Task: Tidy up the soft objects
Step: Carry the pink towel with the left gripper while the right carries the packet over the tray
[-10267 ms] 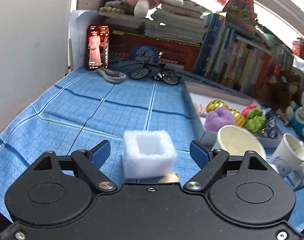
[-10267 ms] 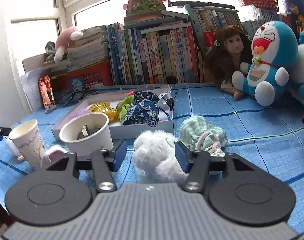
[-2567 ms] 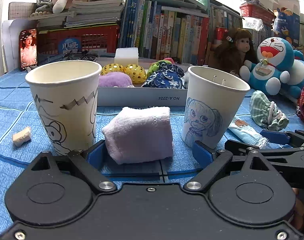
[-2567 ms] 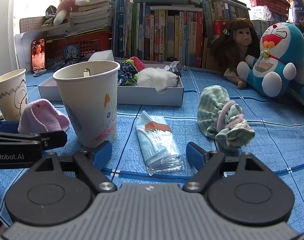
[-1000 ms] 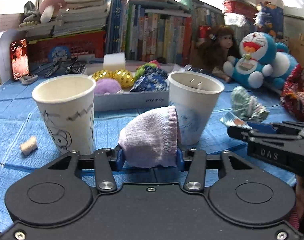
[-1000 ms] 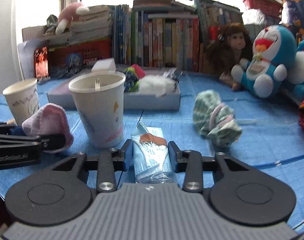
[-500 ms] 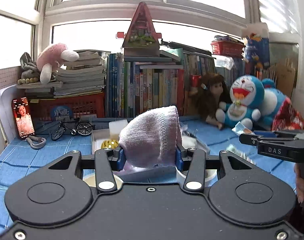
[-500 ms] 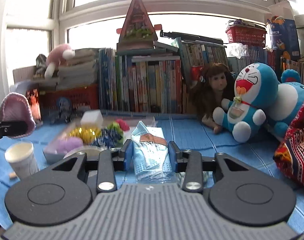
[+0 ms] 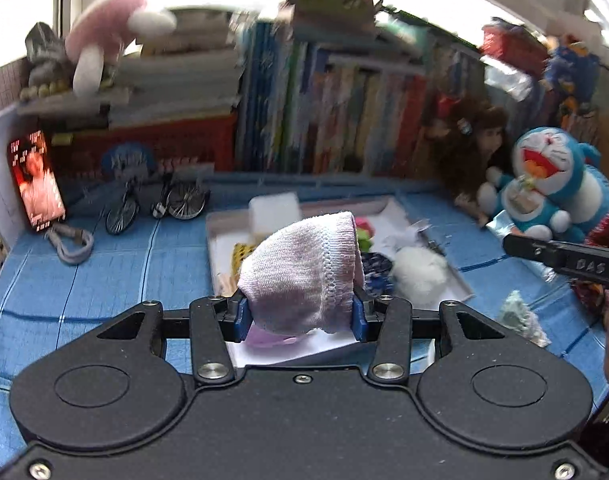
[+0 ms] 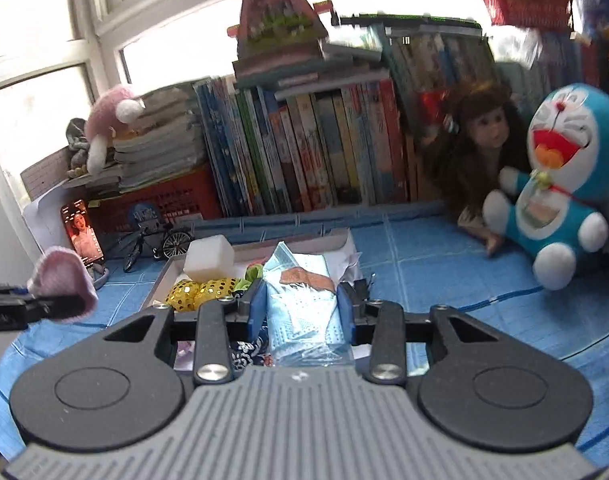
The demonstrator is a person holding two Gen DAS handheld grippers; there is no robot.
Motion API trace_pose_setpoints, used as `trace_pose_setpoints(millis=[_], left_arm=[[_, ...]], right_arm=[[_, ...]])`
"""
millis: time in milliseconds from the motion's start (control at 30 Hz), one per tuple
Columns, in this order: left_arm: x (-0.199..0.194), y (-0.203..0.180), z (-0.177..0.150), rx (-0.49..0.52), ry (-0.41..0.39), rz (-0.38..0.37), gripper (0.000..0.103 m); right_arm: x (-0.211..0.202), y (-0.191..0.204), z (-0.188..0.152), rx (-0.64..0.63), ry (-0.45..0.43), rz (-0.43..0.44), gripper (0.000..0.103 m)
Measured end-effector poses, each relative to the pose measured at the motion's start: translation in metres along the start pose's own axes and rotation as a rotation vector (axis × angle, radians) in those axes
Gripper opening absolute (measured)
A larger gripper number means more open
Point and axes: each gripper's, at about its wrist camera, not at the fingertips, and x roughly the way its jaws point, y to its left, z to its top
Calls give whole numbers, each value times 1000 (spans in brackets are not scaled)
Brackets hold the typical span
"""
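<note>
A folded pale-pink knitted cloth [image 9: 304,268] is clamped in the left gripper [image 9: 299,314] and a clear-wrapped pack of blue face masks [image 10: 304,300] in the right gripper [image 10: 300,310], both held above the shallow white cardboard tray [image 9: 214,256], evidently for depositing among the soft items already collected there.

The left gripper [image 9: 300,312] has a matte black body with two round raised discs on top, triangular cut-outs in its linkage arms, silver rivets at the pivots and small screws at the centre and lower corners. Its jaws carry blue pads. The right gripper [image 10: 300,308] shares that black linkage, discs and silver rivets, but its rear section is grey and ribbed with vertical grooves. Seen from the left wrist, its black side bears the embossed letters DAS.
</note>
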Motion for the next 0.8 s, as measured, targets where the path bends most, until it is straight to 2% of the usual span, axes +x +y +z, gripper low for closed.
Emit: trace_pose_setpoints(millis=[100,300,367,533,800], left_arm=[[23,4,9,-12,56,6,44],[73,3,16,-42,223,-40,44],[88,-2,18,-20,263,-27,44],[113,-13,21,49,292,22,44],[145,-13,25,64,347,9,45]], right_arm=[[21,-3,9,53,52,19,44],[65,-6,15,157,158,80,44],[80,-6,12,191,187,100,44],[110,-9,10,262,213,110,45],[148,-11,26,258,226,37,46]])
